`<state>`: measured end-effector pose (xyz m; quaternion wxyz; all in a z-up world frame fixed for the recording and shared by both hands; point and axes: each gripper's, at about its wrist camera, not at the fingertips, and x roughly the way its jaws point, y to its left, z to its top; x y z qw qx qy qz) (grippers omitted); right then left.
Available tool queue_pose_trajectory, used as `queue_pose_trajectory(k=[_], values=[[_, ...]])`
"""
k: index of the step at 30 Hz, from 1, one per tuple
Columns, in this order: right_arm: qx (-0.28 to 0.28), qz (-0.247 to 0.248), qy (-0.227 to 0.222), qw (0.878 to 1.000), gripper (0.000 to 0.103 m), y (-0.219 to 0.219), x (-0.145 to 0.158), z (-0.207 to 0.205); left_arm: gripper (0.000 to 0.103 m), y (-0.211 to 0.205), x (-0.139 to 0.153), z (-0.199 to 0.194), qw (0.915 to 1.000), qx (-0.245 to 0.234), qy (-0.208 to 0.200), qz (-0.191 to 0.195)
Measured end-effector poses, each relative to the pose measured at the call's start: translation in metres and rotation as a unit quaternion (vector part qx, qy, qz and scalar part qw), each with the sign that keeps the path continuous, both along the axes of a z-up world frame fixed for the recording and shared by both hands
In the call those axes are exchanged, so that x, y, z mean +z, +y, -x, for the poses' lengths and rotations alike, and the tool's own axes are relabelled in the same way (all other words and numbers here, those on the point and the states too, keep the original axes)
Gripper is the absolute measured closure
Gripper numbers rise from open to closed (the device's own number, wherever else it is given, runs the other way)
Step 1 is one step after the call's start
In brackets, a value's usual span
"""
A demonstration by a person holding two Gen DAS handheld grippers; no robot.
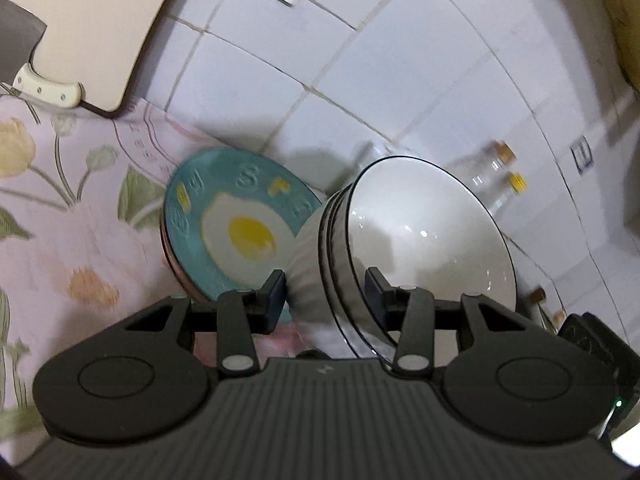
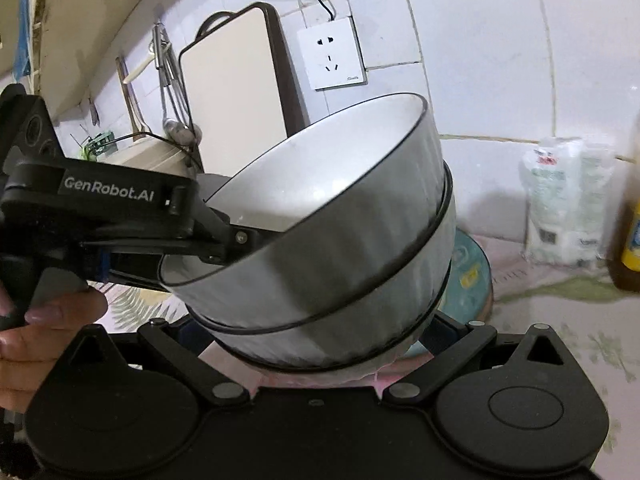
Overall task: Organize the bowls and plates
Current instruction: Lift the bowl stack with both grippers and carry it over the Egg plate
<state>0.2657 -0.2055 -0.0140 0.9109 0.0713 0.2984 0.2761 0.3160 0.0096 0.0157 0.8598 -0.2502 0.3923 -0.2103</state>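
Note:
A stack of white bowls with thin black rims (image 1: 420, 236) is tilted and held off the counter. My left gripper (image 1: 326, 288) is shut on the rim of the stack, one finger inside the top bowl, one outside. In the right wrist view the same stack of bowls (image 2: 340, 240) fills the middle, with my left gripper (image 2: 224, 240) clamped on its rim at the left. My right gripper (image 2: 320, 332) sits under the stack with its fingers spread wide; its tips are hidden by the bowls. A teal plate with a fried-egg print (image 1: 236, 228) lies on the counter behind the bowls.
A floral cloth (image 1: 80, 220) covers the counter. A cutting board (image 2: 236, 80) and a cleaver (image 1: 24, 40) lean on the tiled wall, near a wall socket (image 2: 332, 56). Small corked glass bottles (image 1: 504, 176) stand at the wall. A plastic bag (image 2: 568, 200) and a yellow bottle (image 2: 632, 232) stand on the right.

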Motion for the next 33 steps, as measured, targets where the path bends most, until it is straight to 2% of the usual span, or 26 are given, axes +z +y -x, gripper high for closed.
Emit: queue_pose_trajectory(k=[5,11,16,27,33], values=[[0.004,0.001,0.014,1.000,0.000,0.009,-0.010,-0.036,0.062,0.007,-0.009,-0.034,0.9999,0.006,0.012,-0.002],[-0.005,0.024,0.042,0.999,0.000,0.021,-0.031,-0.065,0.062,0.015,-0.043,-0.068,0.9981,0.019,0.051,0.028],[-0.010,0.035,0.055,0.998,0.000,0.025,-0.045,-0.079,0.062,0.017,-0.061,-0.086,0.9971,0.022,0.065,0.033],[-0.009,0.057,0.065,0.996,0.000,0.033,-0.053,-0.095,0.060,0.014,-0.070,-0.097,0.9967,0.035,0.072,0.013],[-0.018,0.093,0.045,0.994,0.001,0.039,-0.055,-0.095,0.061,0.014,-0.075,-0.100,0.9966,0.038,0.070,0.020]])
